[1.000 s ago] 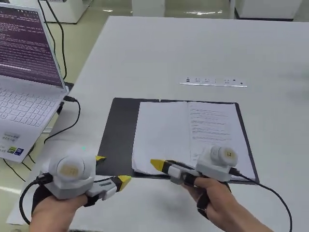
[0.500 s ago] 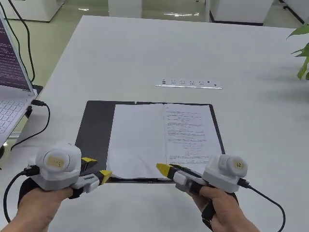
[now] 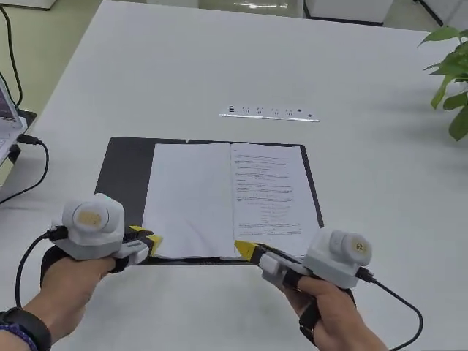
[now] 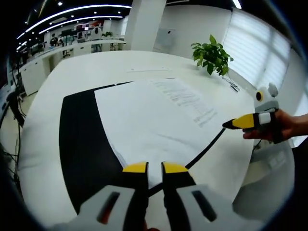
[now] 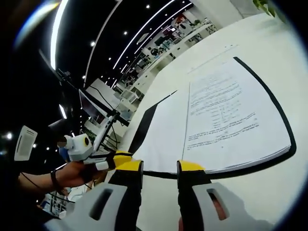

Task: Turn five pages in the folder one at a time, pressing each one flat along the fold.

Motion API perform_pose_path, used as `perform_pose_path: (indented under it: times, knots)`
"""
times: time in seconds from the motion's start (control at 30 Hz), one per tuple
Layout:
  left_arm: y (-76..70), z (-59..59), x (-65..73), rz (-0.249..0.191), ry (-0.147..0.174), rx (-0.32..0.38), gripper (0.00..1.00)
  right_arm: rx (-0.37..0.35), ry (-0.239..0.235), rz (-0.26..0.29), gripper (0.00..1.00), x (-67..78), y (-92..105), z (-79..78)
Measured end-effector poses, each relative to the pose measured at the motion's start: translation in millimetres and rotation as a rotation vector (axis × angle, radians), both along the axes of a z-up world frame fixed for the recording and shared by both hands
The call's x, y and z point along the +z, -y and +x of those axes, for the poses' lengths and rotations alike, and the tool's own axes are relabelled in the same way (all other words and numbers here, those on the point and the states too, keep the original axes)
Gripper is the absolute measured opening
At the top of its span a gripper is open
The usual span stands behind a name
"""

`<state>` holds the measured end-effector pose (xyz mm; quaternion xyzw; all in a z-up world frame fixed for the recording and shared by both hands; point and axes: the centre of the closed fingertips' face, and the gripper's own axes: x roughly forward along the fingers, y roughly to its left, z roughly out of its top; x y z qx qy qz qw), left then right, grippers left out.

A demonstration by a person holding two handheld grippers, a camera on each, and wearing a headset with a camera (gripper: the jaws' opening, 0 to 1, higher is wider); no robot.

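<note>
The folder lies open on the white table, its black cover (image 3: pixel 124 175) showing on the left. A blank white page (image 3: pixel 190 197) is on its left side and a printed page (image 3: pixel 267 190) on its right. My left gripper (image 3: pixel 146 235) sits at the folder's near edge by the blank page's near left corner (image 4: pixel 144 163), jaws narrowly apart with nothing between them. My right gripper (image 3: pixel 245 250) hovers at the near edge below the fold, open and empty, looking over the printed page (image 5: pixel 226 110). Each gripper shows in the other's view: the right gripper (image 4: pixel 248 121), the left gripper (image 5: pixel 118 158).
A flush socket strip (image 3: pixel 269 113) lies in the table beyond the folder. A potted plant (image 3: pixel 447 51) stands at the far right. A laptop corner (image 3: pixel 6 110) and its cable (image 3: pixel 29 164) are at the left edge.
The head camera has panned right, taking the laptop almost out of view. My left gripper has moved up to the folder's near edge and its jaws have narrowed. The right gripper stays by the near edge.
</note>
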<state>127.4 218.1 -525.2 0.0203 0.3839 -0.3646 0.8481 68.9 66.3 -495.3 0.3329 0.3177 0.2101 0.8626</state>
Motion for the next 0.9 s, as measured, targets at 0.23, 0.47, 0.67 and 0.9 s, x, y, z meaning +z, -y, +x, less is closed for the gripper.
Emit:
perform_pose_path:
  times: [0.23,0.47,0.67,0.9]
  knots:
    - [-1.3,3.7,-18.1,0.014,-0.021,0.027,0.00,-0.018,-0.014,-0.004,0.25,-2.4,7.8,-4.0]
    - [-5.4,-5.3,-32.9,0.117,-0.021,-0.006,0.00,-0.022,-0.037,-0.001,0.25,-10.6,10.6,-7.1]
    - [-5.3,-9.3,-28.9,0.116,-0.030,0.018,0.00,-0.013,-0.044,0.001,0.23,-13.0,7.3,-4.3]
    - [-5.0,-11.6,-26.4,0.119,-0.010,0.015,0.00,0.013,-0.034,0.003,0.20,-14.3,-1.3,8.2]
